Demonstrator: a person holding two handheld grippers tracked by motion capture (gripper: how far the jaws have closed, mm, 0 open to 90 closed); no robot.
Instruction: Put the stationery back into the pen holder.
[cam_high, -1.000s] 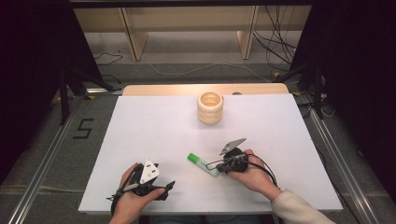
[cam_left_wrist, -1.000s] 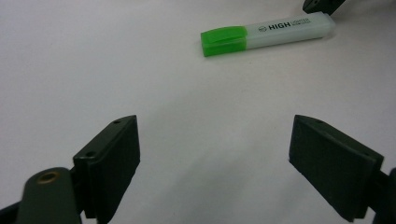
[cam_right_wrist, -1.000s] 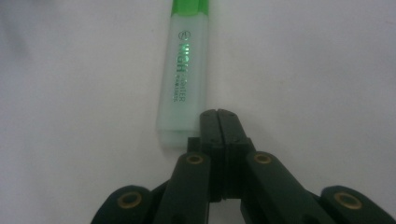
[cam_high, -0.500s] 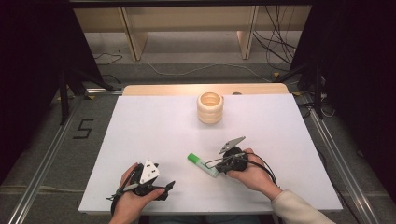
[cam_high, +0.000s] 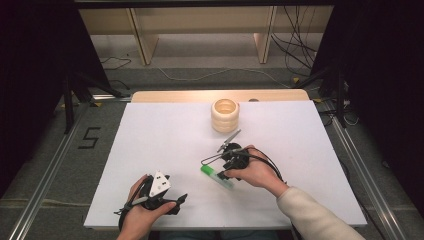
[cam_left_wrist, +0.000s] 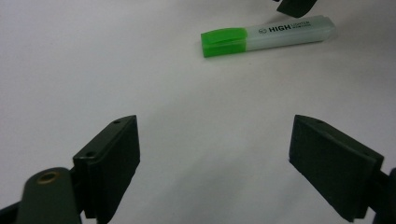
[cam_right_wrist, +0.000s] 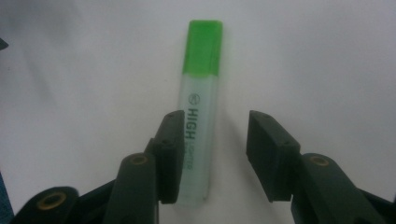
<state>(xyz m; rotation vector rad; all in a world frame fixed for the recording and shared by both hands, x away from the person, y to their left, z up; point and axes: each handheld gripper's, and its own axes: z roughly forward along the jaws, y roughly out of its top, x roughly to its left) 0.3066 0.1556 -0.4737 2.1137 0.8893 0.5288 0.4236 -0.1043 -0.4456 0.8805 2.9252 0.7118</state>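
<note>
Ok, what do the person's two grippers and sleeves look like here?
Both grippers are black with two flat, blocky jaws and brass-coloured pivot pins. The left gripper carries a grey three-cornered plate on top. A black cable loops from the right gripper. A cream sleeve covers the right forearm.

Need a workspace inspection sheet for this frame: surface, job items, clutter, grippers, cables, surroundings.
Surface: white table sheet, flat.
Job's things: green highlighter lying flat, capped; stacked wooden rings at the far edge.
Clutter: nothing seen.
Grippers: right gripper has just been opening, highlighter between its fingers, no longer clamped; left gripper open, nothing between its fingers.
Cables: black loop trailing from right gripper; more on the floor.
Surroundings: wooden shelf legs, floor marking "5".
</note>
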